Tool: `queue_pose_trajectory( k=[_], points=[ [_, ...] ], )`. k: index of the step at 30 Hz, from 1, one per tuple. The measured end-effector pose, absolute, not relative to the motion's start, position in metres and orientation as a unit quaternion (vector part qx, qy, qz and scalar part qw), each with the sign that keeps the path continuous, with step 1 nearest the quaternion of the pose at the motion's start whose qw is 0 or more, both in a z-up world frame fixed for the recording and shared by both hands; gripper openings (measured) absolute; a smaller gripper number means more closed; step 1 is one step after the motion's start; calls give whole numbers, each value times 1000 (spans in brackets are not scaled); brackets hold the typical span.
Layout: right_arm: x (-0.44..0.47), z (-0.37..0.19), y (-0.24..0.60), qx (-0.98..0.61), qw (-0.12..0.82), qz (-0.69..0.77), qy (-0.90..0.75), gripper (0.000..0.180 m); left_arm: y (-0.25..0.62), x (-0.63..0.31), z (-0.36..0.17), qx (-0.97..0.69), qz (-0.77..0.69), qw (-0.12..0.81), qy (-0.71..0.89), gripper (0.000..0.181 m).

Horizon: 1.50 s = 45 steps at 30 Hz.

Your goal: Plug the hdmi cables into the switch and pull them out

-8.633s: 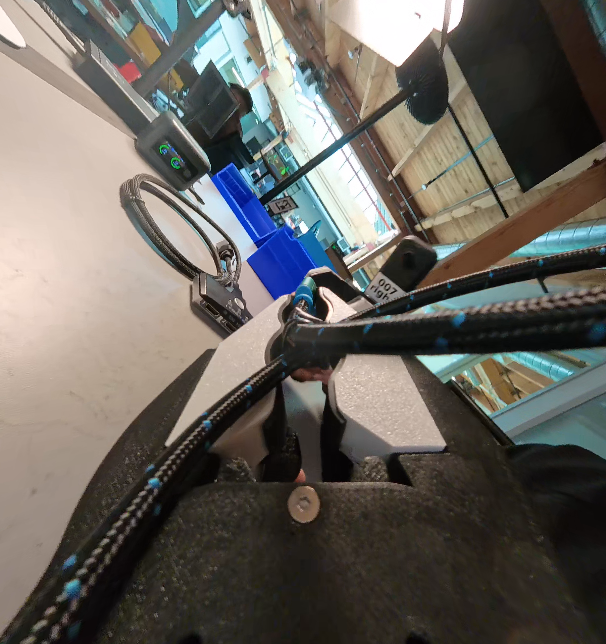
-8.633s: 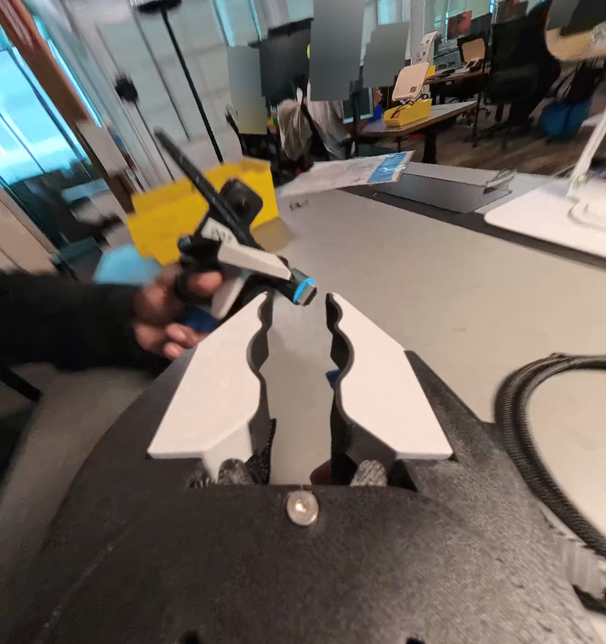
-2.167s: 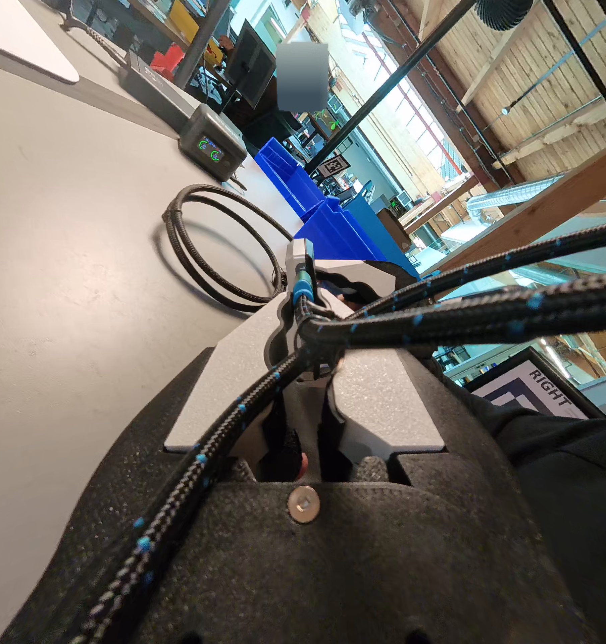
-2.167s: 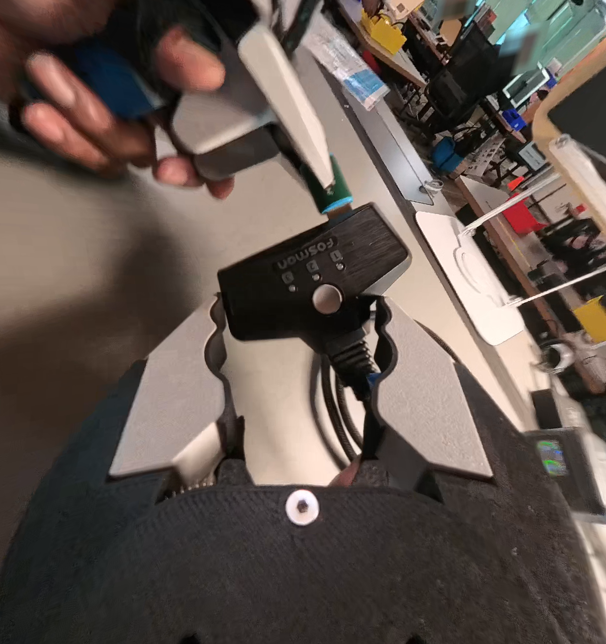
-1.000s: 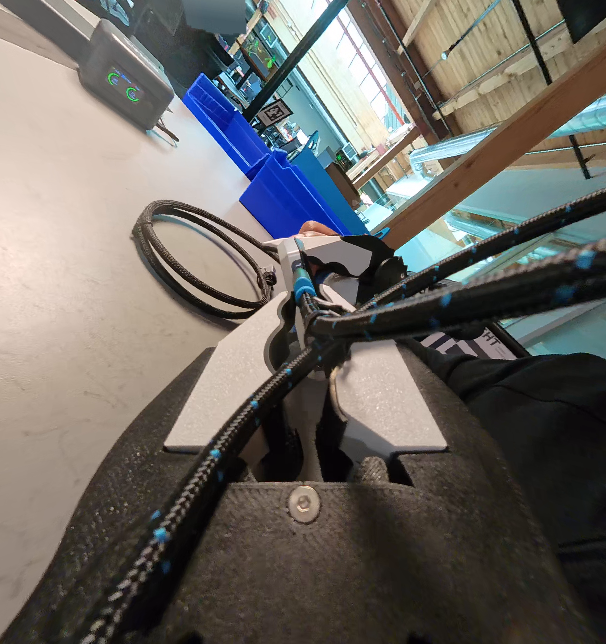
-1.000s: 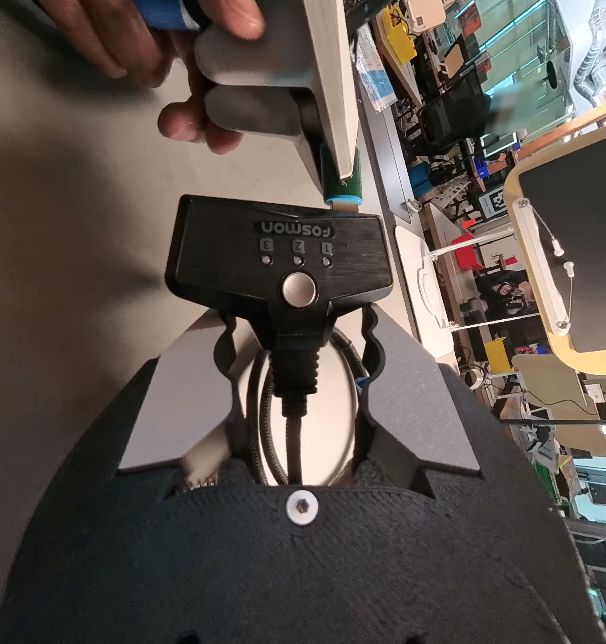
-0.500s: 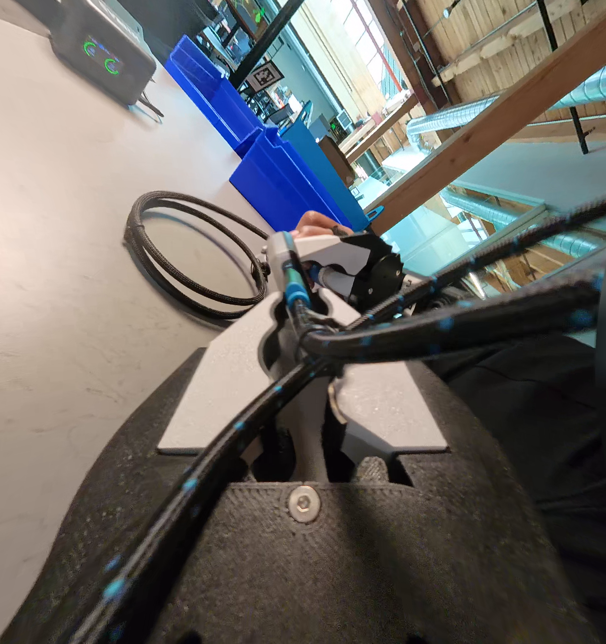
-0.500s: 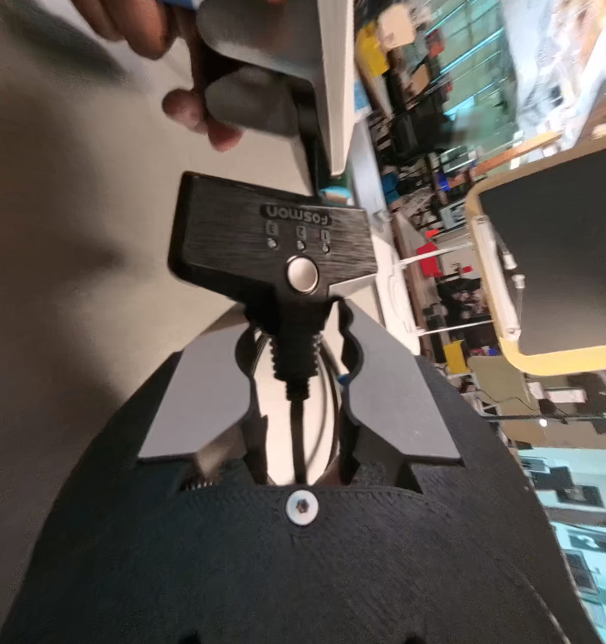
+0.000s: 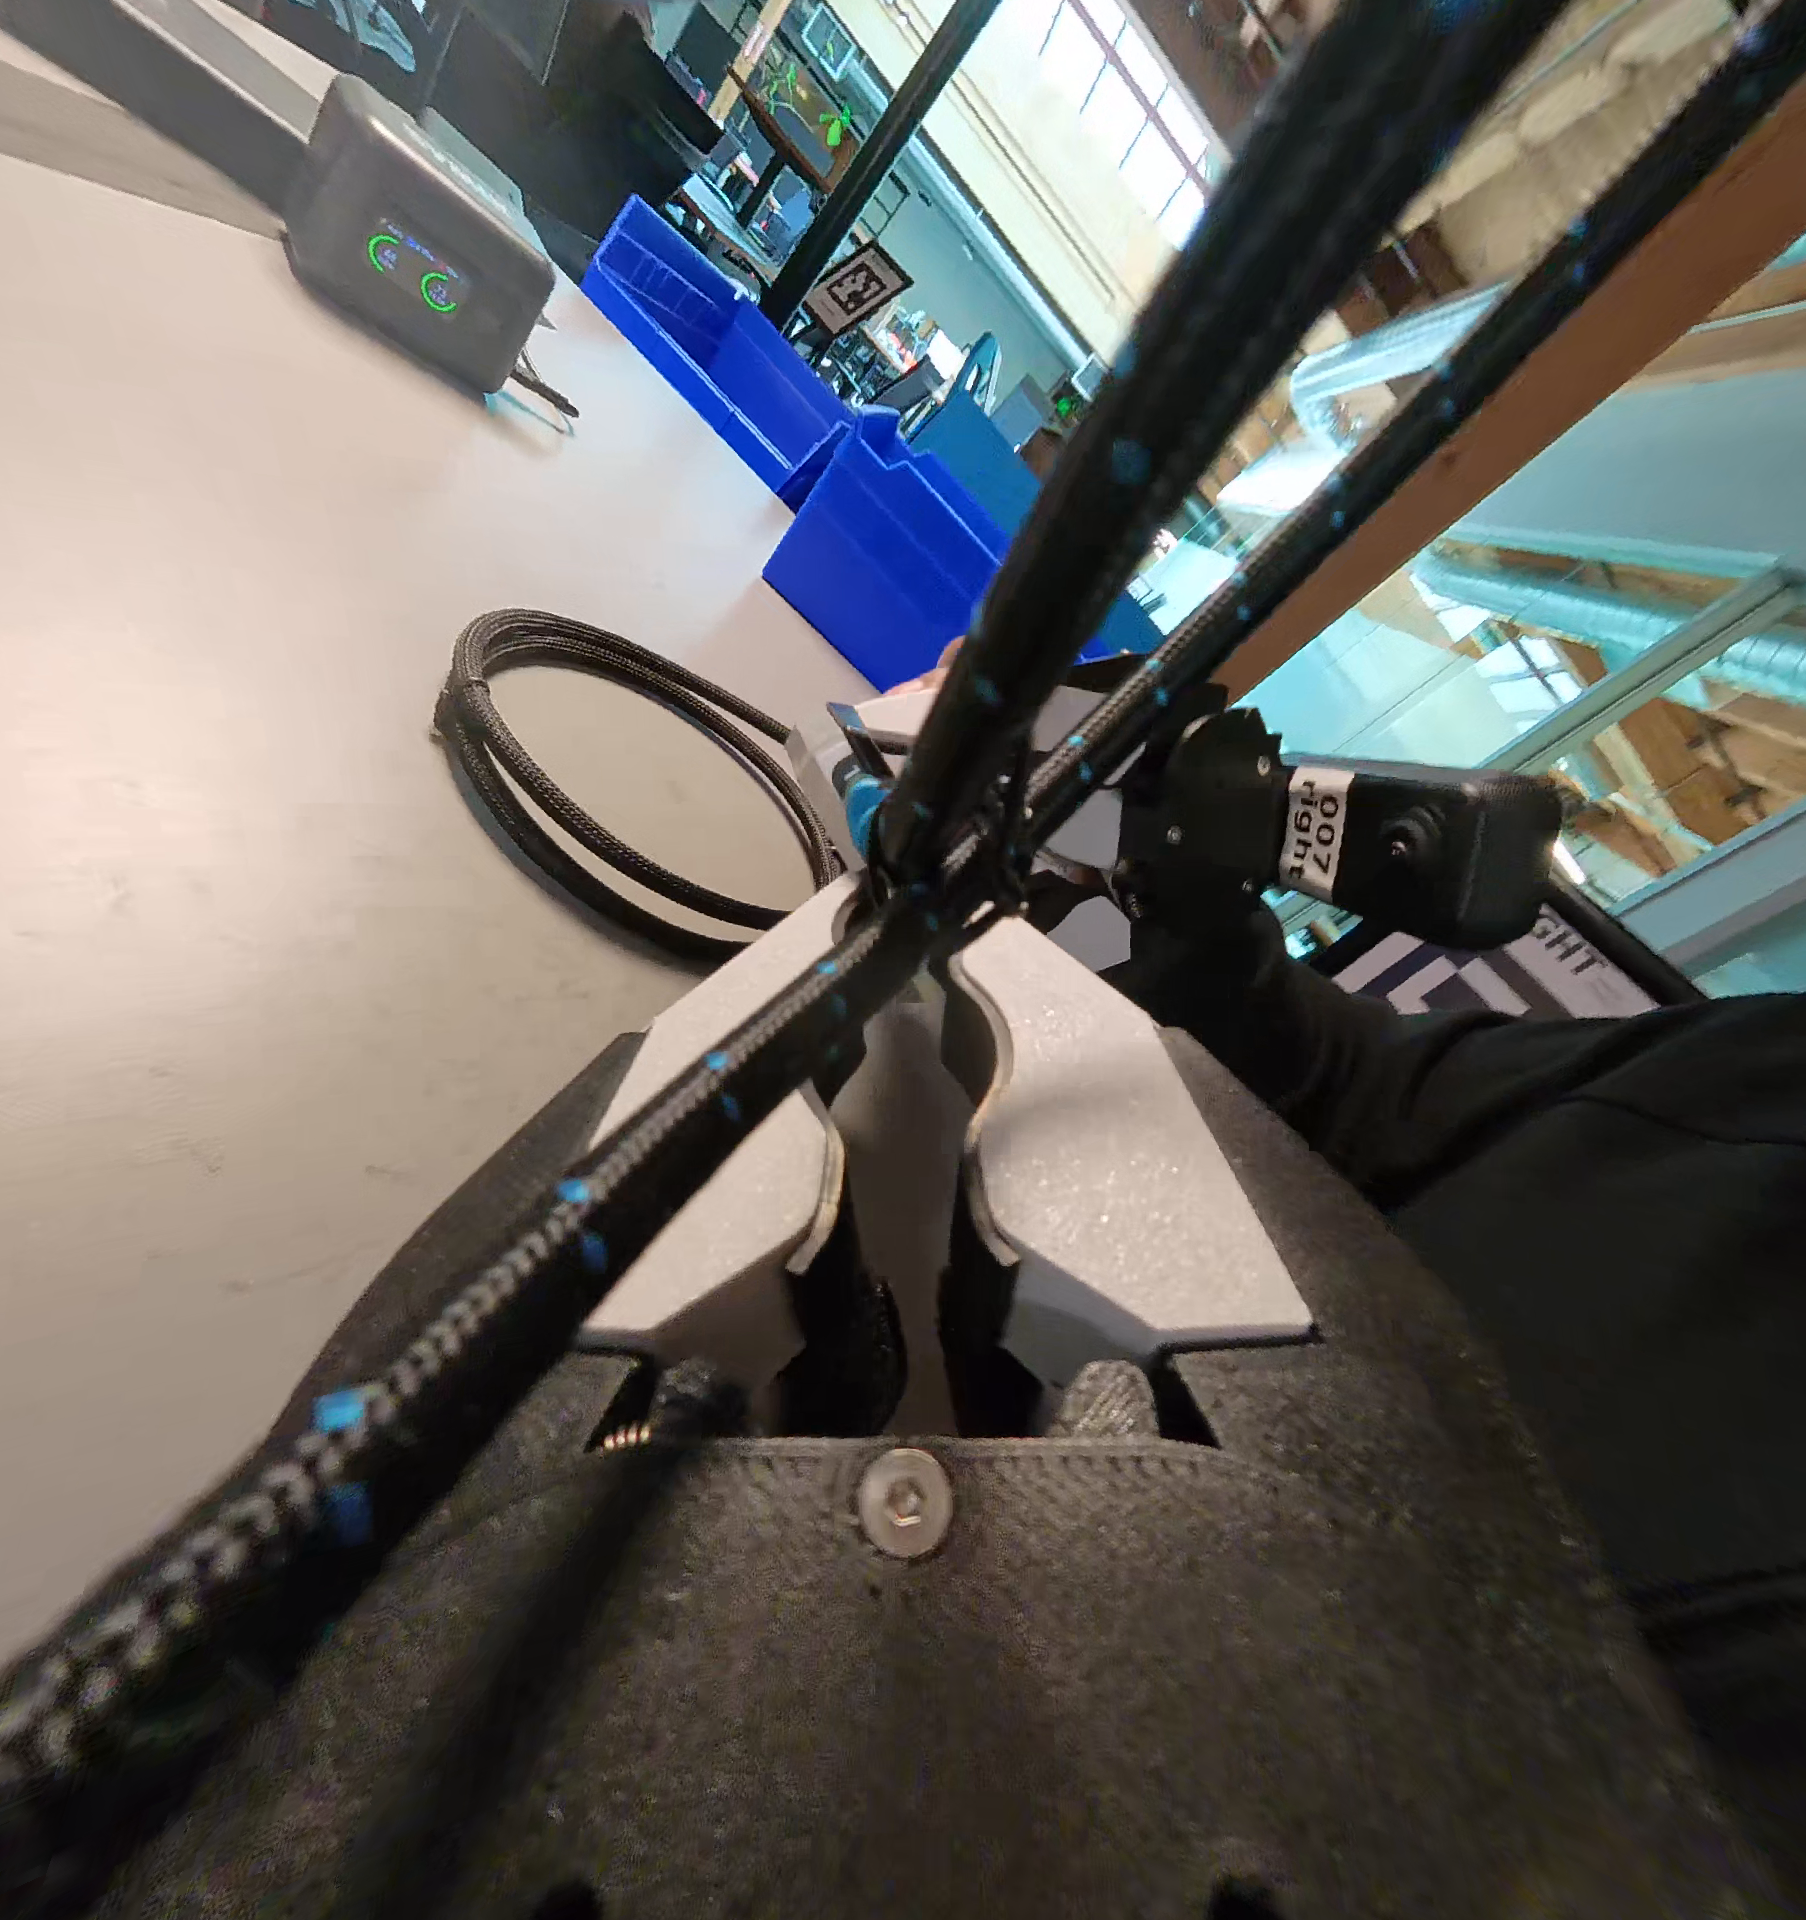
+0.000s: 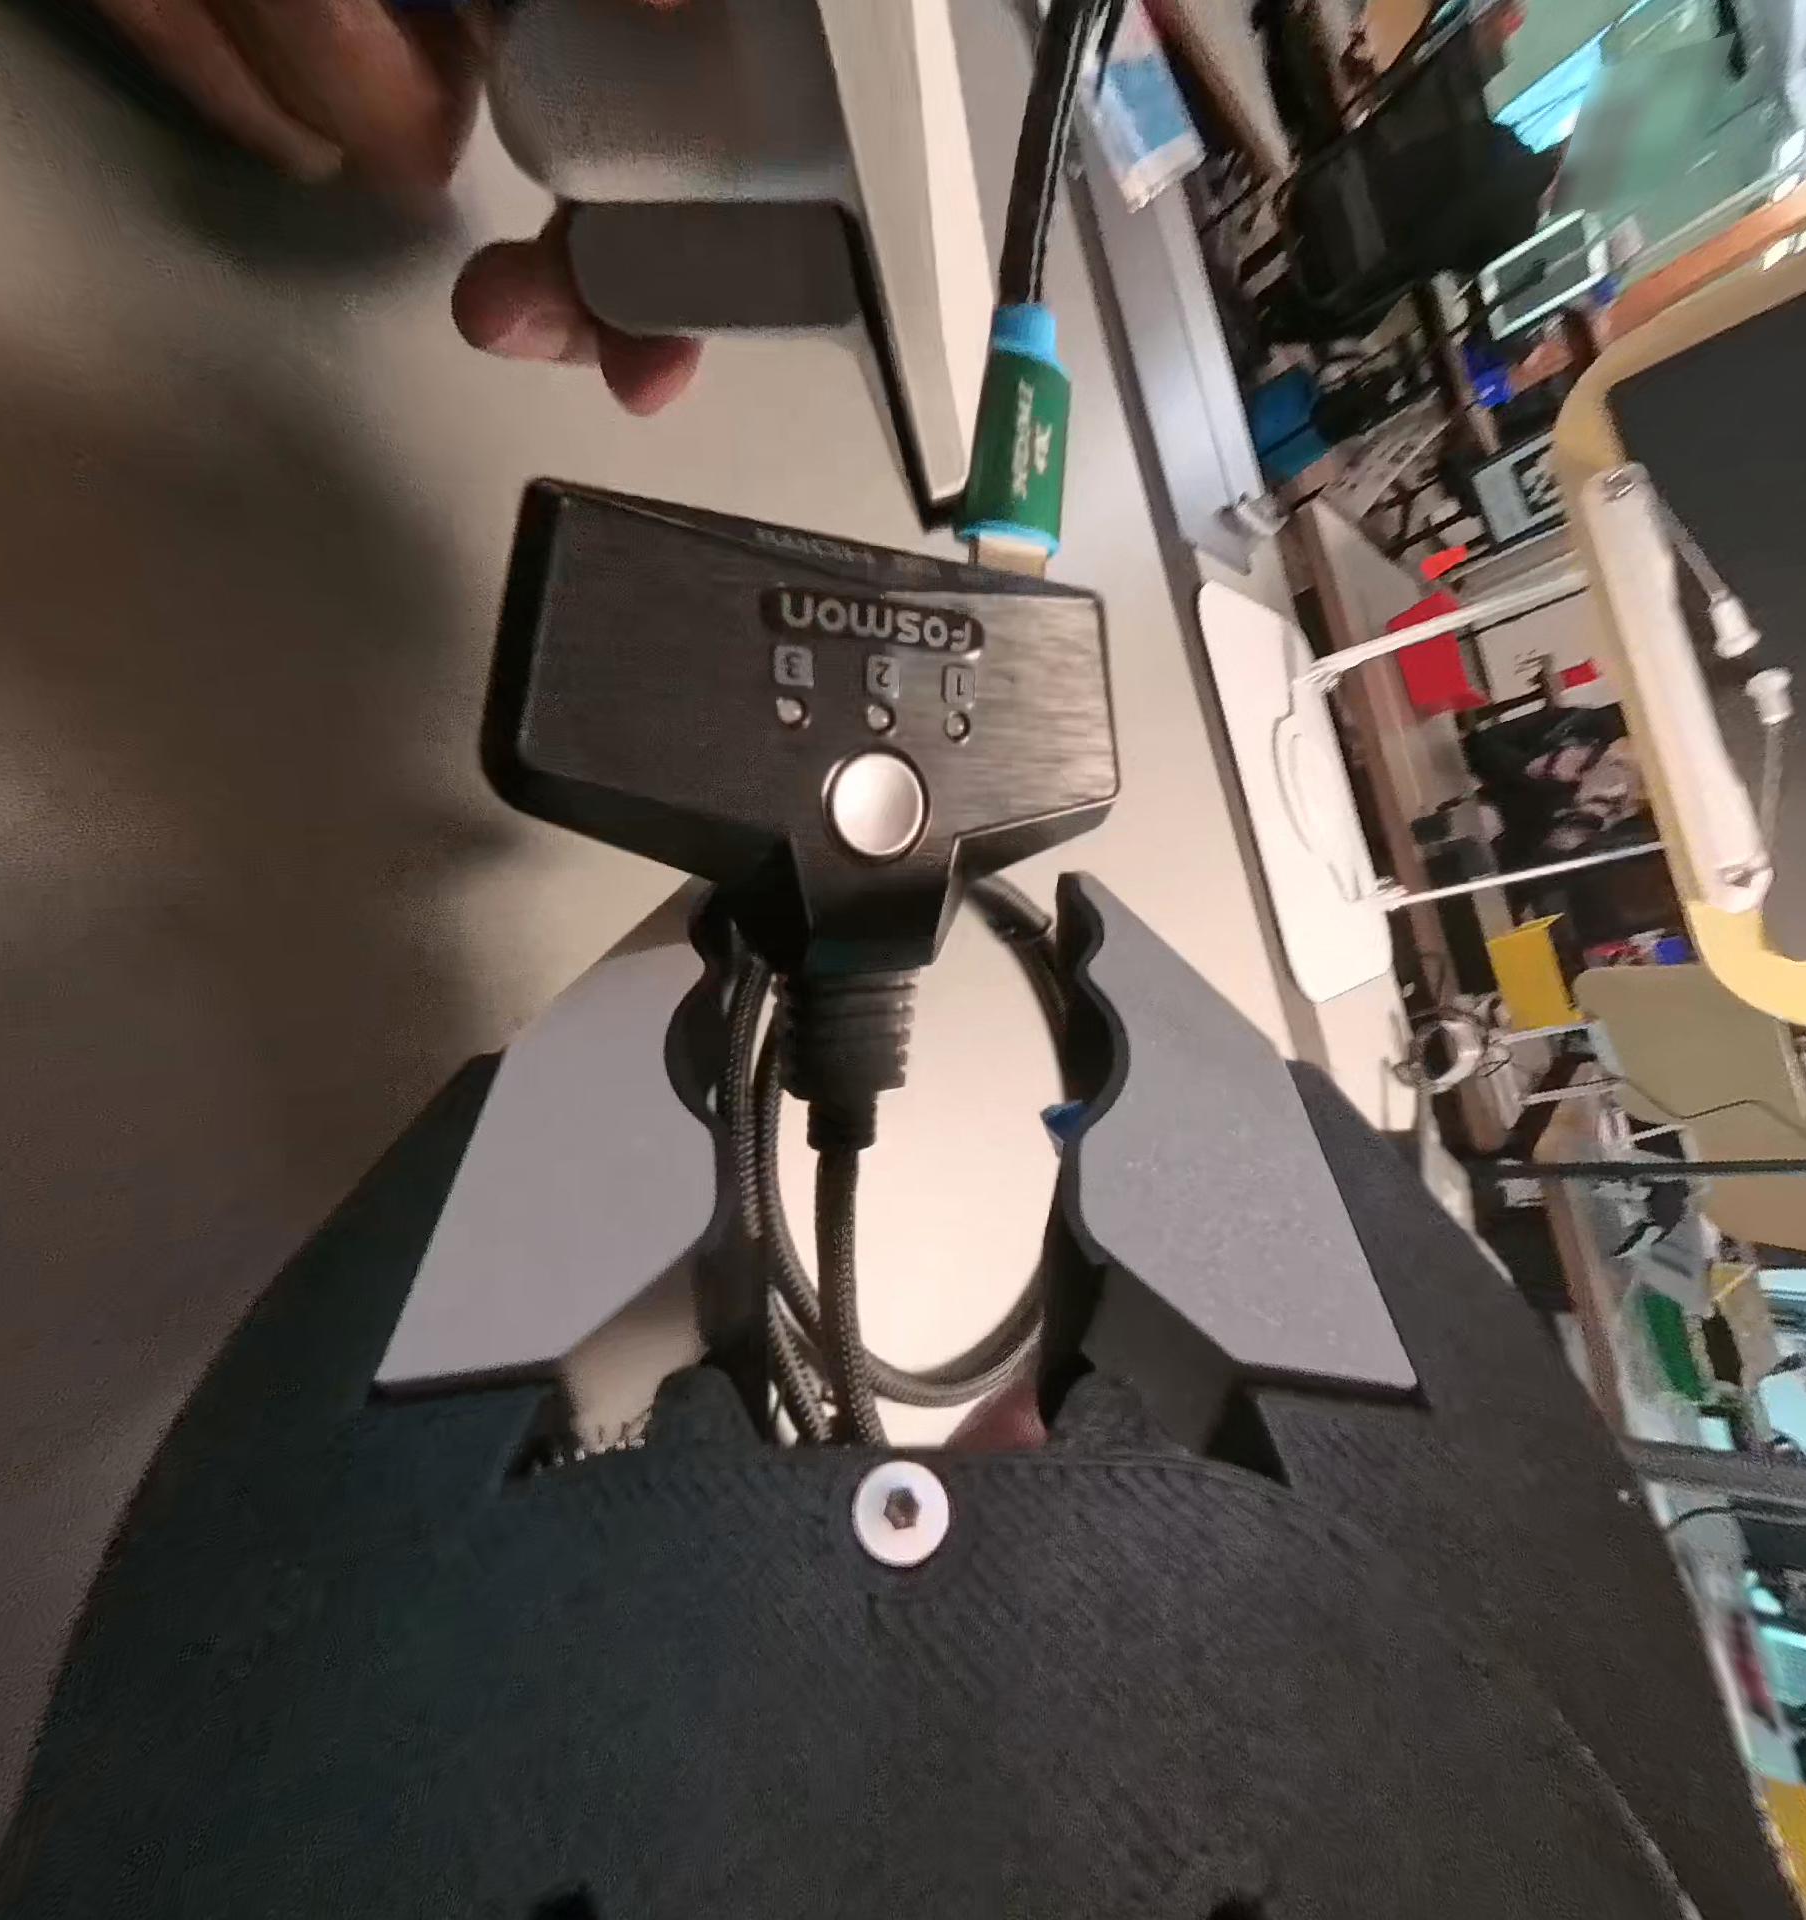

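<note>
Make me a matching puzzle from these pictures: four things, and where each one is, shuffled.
Things:
1. black metal switch box with a round silver button
2. green plug with blue ends
3. coiled black braided cable
4. blue plastic bins

Places:
A. lying in a loop on the table
B. metal tip at the box's far edge
C. at the back, beyond the loop
D. neck between the open fingers of the right gripper

Pairs: 1-D, 2-B, 3-A, 4-C
</note>
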State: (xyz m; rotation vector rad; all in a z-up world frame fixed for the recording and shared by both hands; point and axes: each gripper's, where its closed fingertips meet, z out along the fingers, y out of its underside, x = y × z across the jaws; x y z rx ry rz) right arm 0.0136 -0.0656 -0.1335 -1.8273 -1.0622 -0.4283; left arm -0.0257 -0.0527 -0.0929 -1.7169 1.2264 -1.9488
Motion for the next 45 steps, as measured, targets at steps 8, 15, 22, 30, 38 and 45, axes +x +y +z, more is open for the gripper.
queue_pose_trajectory(
  k=[8,15,22,30,38,45],
  points=[
    [11,-144,-63,-751,465,-169,-437,43,-66,-26,-88,-571,-675,136,448,7],
    [14,-134,-63,-734,493,-163,-439,41,-48,-31,-69,-547,-688,194,436,28],
    [3,-131,-70,-725,508,-116,-450,41,-52,-36,-63,-477,-640,312,515,27],
    [-6,-127,-76,-715,514,-94,-464,40,-68,-42,-58,-414,-621,359,560,19],
    [-9,-129,-73,-723,503,-108,-461,39,-67,-41,-55,-427,-600,375,564,23],
    [-12,-125,-74,-708,519,-107,-467,39,-70,-42,-55,-440,-637,317,548,19]
  ],
)
